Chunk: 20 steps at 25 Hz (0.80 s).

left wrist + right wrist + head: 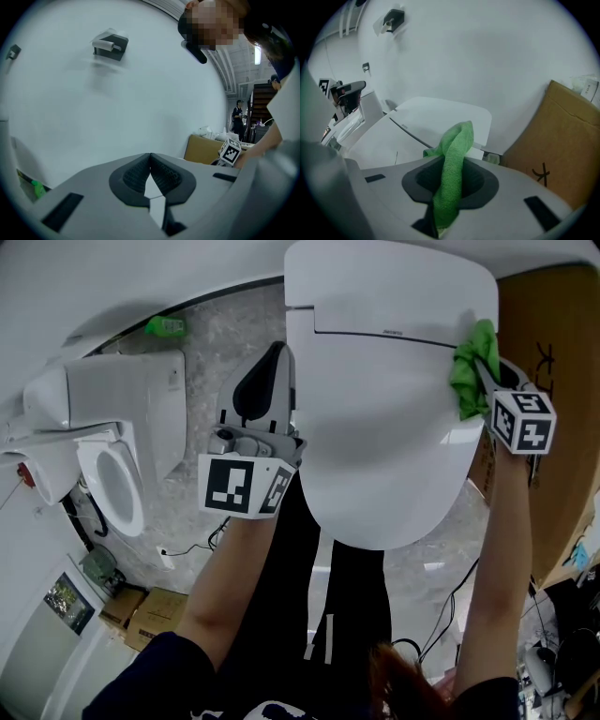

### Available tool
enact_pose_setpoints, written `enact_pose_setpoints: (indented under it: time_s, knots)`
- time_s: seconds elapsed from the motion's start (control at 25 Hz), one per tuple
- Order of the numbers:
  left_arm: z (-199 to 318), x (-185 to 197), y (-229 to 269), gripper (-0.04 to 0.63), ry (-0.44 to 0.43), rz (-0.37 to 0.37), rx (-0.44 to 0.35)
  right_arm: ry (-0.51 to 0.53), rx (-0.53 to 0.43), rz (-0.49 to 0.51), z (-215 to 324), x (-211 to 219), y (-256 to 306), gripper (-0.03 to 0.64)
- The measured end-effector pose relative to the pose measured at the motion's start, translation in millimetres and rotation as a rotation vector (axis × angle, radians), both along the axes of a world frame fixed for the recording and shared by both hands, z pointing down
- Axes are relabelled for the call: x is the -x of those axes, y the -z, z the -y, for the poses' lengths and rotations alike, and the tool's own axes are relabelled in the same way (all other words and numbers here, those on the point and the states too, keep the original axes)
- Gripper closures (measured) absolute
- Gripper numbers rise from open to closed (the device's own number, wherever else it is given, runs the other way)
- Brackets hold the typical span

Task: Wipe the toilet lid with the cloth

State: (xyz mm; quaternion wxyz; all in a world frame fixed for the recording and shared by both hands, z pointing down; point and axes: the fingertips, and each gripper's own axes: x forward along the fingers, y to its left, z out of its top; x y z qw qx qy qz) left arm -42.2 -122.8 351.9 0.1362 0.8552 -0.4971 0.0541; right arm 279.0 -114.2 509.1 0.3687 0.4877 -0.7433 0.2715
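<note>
Nearest of all, the person's forearms [223, 589] were stretched out on either side of the white toilet lid [384, 427], which lay shut. The green cloth [472, 379] was clamped between the jaws of the right gripper [481, 369], a fold standing up past the tips. It was held at the lid's far right edge, close to the hinge line – whether it pressed on the plastic or hung just off it could not be told. The left gripper [150, 161] was held idle off the lid's left side, its pads drawn together on nothing. The wiping step was judged to be barely begun, most of the lid being unswept. For the next move, the cloth would need to be pressed flat and drawn leftward and nearer in overlapping passes – kept firmly pinched so it was not dragged out.
</note>
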Motion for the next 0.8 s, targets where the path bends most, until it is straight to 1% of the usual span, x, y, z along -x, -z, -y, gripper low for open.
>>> enact_pose_setpoints:
  time_s: [0.28,0.64,0.8]
  knots:
    - [-5,-9,0,0.575,-0.005,-0.004,0.001,-0.016,0.011,-0.043,-5,-34,0,0.52]
    - [-8,-8,0,0.575,-0.003,-0.006,0.002,-0.021,0.014,-0.085,-7,-48,1,0.525]
    - [-10,-7,1,0.575,0.0,-0.007,0.003,-0.063,0.029,-0.109,-16,-63,0,0.529]
